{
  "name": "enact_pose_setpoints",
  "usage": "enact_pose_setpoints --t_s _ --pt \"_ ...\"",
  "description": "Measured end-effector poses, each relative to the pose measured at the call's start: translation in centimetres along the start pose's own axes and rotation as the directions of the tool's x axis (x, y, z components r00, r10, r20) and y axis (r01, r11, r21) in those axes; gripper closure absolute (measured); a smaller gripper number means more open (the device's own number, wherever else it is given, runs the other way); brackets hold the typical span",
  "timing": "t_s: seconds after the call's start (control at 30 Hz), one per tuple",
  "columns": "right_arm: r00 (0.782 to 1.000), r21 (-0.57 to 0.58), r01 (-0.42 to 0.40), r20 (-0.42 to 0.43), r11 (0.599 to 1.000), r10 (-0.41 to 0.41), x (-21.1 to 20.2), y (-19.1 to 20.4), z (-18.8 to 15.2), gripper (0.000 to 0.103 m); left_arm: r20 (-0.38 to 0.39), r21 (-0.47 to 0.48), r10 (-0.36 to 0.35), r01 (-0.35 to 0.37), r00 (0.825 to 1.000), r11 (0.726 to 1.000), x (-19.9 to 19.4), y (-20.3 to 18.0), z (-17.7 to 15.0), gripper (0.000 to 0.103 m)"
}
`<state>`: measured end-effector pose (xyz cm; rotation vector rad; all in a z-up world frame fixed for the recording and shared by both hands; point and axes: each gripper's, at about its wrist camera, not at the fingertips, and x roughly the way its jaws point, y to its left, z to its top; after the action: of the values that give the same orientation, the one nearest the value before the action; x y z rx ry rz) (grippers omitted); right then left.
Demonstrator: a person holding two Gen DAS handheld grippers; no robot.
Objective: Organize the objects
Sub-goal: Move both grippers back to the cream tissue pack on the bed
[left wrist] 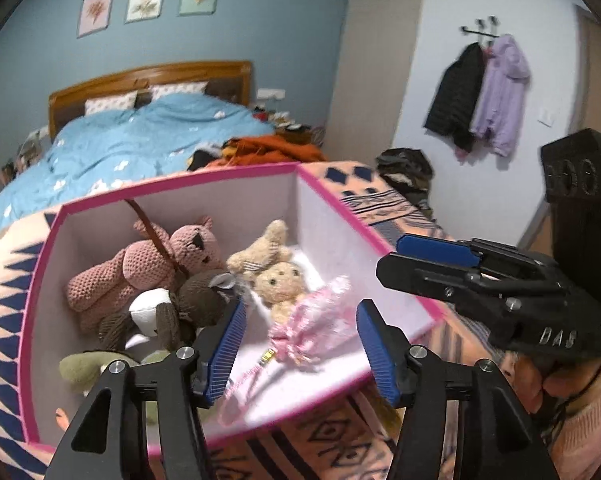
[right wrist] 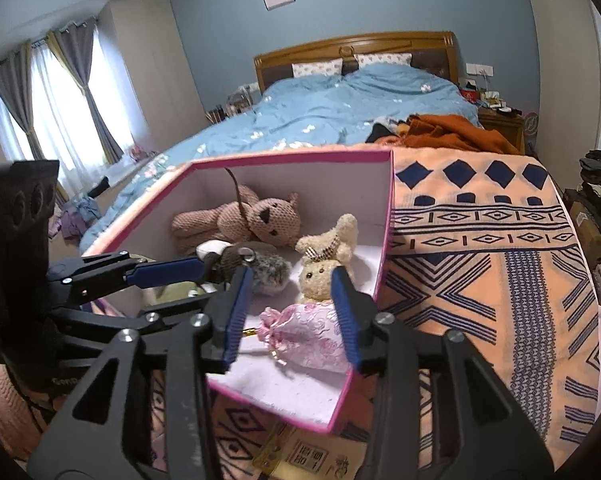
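Taking the pink-rimmed box (right wrist: pixel 384 216) as the landmark: the right gripper (right wrist: pixel 288 312) is hovering over the box's near corner with its blue pads spread wide and holding nothing, and the left gripper (left wrist: pixel 298 350) is hanging over the near edge in the same wide, empty state. Directly beyond both sets of fingers, the pink satin pouch (right wrist: pixel 312 340) is lying on the box floor by the near wall, its gold-tipped drawstring trailing toward the left gripper's side. Just behind the pouch, the cream bunny (right wrist: pixel 324 264) is resting against the right-hand wall. Farther in, the brown knit toy (left wrist: pixel 196 300) is piling against the pink crocheted bear (left wrist: pixel 156 264), which is filling the back left corner; a green plush (left wrist: pixel 84 368) is sitting in the near left corner (mostly hidden by the gripper frame). The box is standing on an orange patterned blanket (right wrist: pixel 480 240), beside the blue quilt (right wrist: pixel 320 108). Probable risks: the two grippers are working close together and could be colliding over the opening; a descending finger could be snagging the loose drawstring, or catching the box rim and tipping or shifting the light box.
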<state>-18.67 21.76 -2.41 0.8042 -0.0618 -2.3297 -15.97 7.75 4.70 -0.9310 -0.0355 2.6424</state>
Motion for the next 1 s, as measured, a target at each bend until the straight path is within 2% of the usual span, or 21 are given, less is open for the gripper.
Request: enact_pose_setpoints --t_s 0.2,0.27,0.47,0.57,0.67,0.8,1.0 --pt "0.991 0.014 -0.135 0.007 0.991 0.135 -4.0 0.1 -2.9 0.053 0.022 0.092 -0.033 0.031 0.999 0.995 -3.4 -2.5 -3.1 0.042" --pt "0.985 0.018 -0.172 -0.027 0.985 0.172 -4.7 0.3 -4.7 0.053 -0.004 0.087 -0.048 0.048 0.999 0.995 -3.6 -2.7 -4.5 0.041" --pt "0.959 0.037 -0.232 -0.161 0.972 0.235 -4.2 1.8 -10.4 0.053 -0.127 0.078 0.009 0.001 0.992 0.997 -2.2 -2.5 -9.2 0.041" --pt "0.942 0.076 -0.248 -0.215 0.966 0.258 -3.1 2.4 -12.7 0.055 -0.153 0.059 0.032 -0.023 0.988 0.998 -2.2 -2.2 -10.6 0.041" --pt "0.922 0.121 -0.268 -0.257 0.956 0.291 -1.9 2.9 -14.0 0.063 -0.16 0.021 0.02 -0.017 0.987 1.0 -2.8 -1.5 -11.4 0.041" --pt "0.904 0.131 -0.3 -0.278 0.945 0.325 -0.7 4.1 -14.4 0.064 -0.153 -0.03 0.022 -0.027 0.988 0.999 -3.5 -0.7 -12.4 0.041" --pt "0.875 0.111 -0.359 -0.307 0.927 0.375 1.6 7.1 -14.3 0.064 -0.142 -0.072 0.064 -0.075 0.988 0.995 -5.0 0.9 -13.0 0.042"
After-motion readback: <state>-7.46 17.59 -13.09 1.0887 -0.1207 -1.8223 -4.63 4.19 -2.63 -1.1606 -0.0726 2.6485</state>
